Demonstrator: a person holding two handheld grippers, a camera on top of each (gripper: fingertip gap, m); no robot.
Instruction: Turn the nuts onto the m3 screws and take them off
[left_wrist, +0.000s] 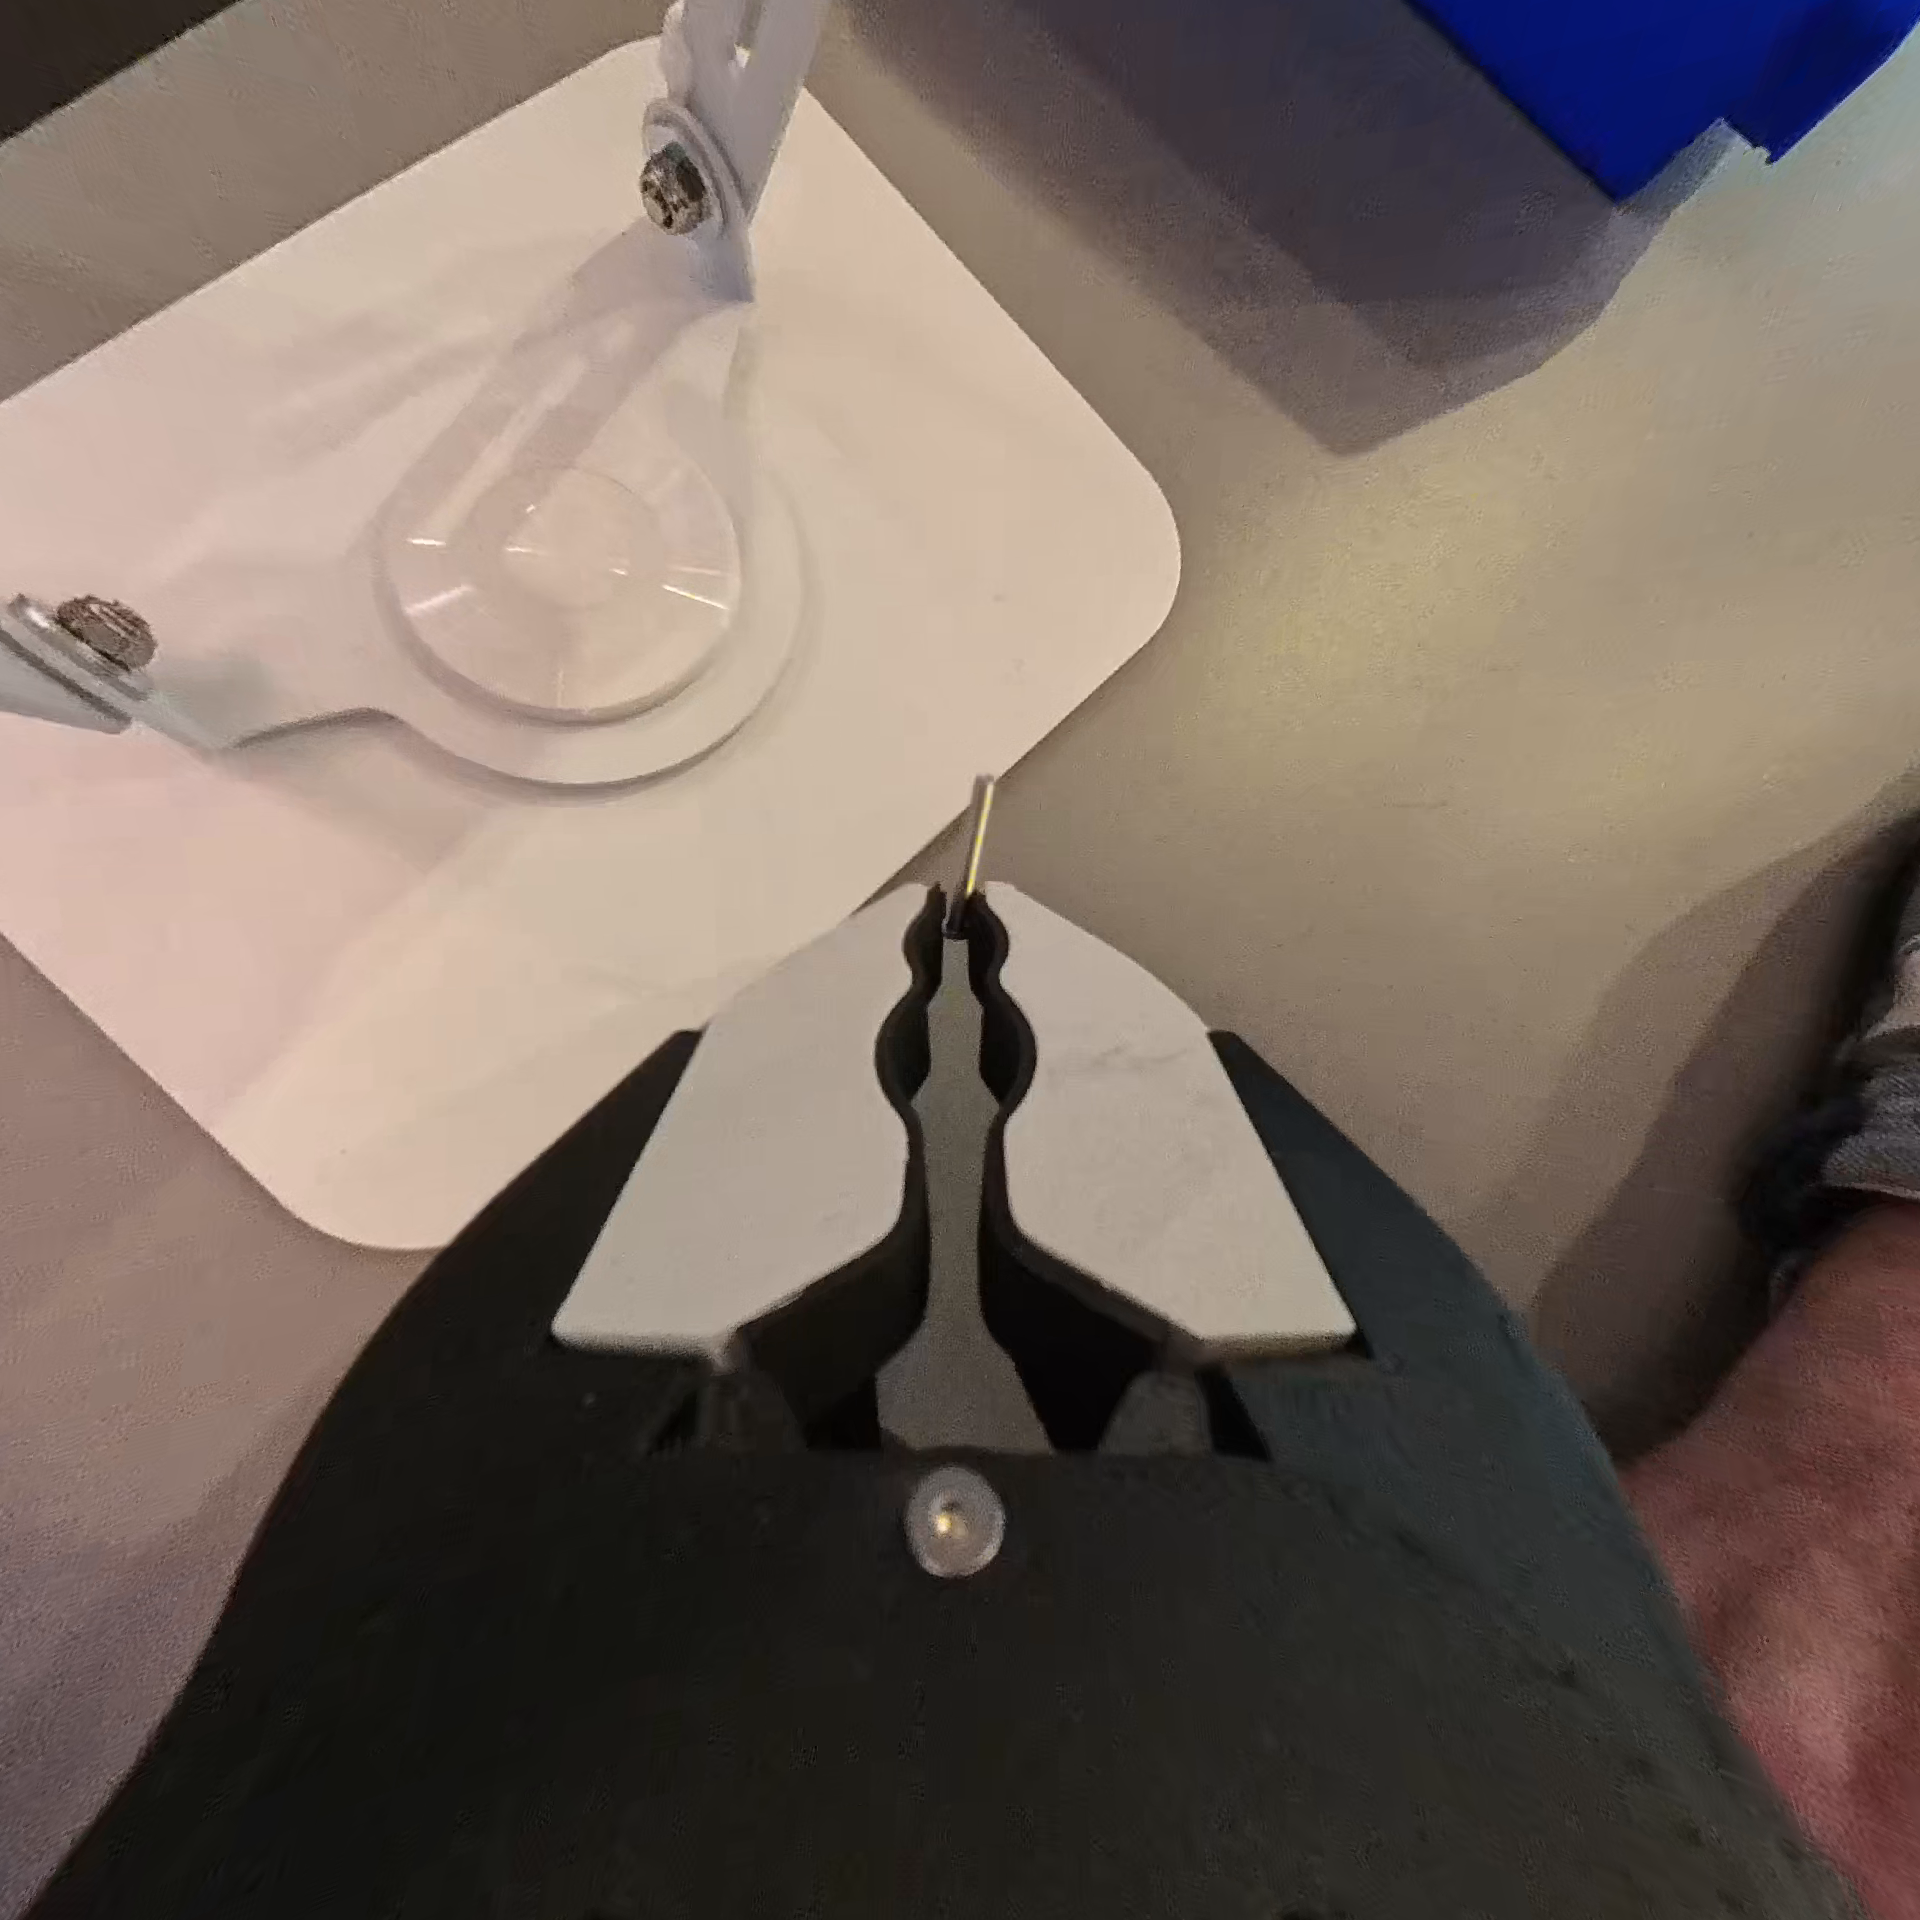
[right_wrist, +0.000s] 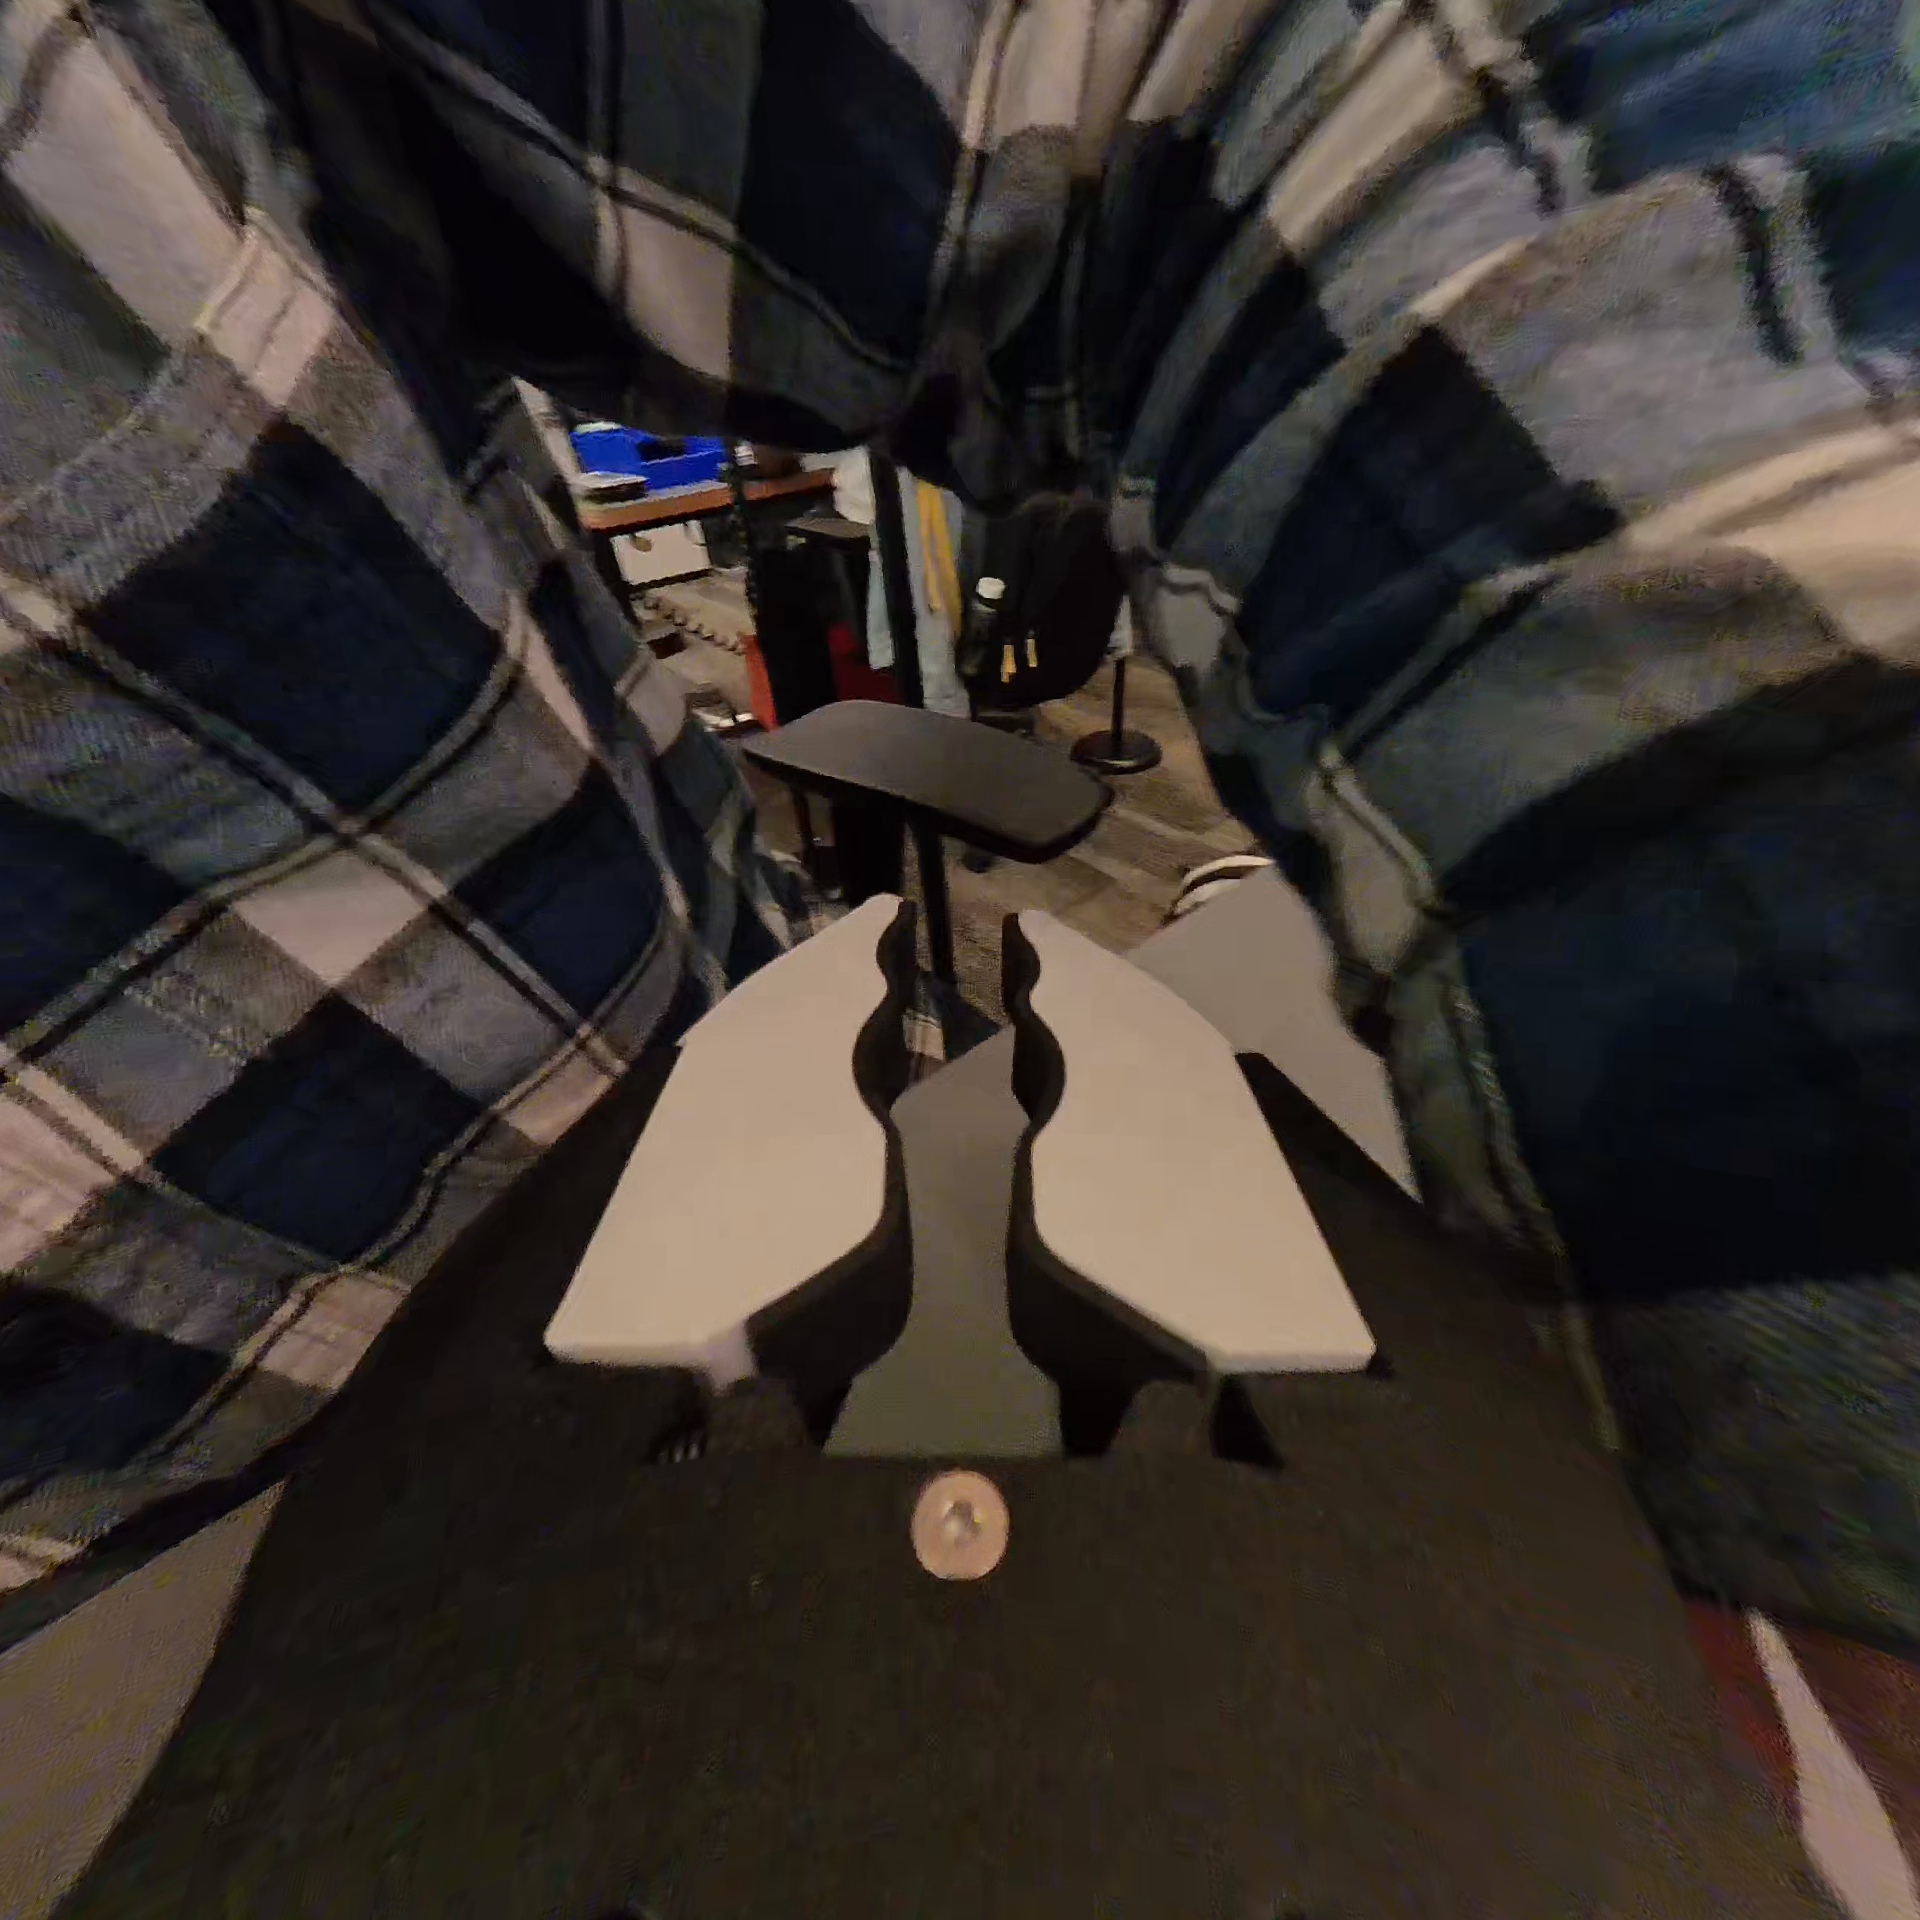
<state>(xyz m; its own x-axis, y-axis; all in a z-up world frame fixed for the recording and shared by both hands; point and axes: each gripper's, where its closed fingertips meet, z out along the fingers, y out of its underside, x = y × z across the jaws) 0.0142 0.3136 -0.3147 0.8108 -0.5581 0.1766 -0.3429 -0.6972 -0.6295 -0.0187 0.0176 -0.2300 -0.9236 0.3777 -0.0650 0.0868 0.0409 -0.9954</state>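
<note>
My left gripper (left_wrist: 961, 899) is shut on a thin metal pin (left_wrist: 980, 836) with a yellow stripe. The pin sticks out forward from the fingertips, over the near right edge of a white rounded base plate (left_wrist: 935, 499). On the plate sits a clear round lens (left_wrist: 561, 592) in a white holder with two screws (left_wrist: 681, 192). My right gripper (right_wrist: 961, 930) is held off the table and points at a person's plaid shirt (right_wrist: 312, 623). Its fingers stand a little apart with nothing between them.
A grey table (left_wrist: 1455, 675) carries the plate, and a blue bin (left_wrist: 1662, 73) stands at the far right. A sleeve and hand (left_wrist: 1849, 1351) are at the right edge. In the right wrist view, a black chair armrest (right_wrist: 935, 774) and room clutter lie beyond the fingers.
</note>
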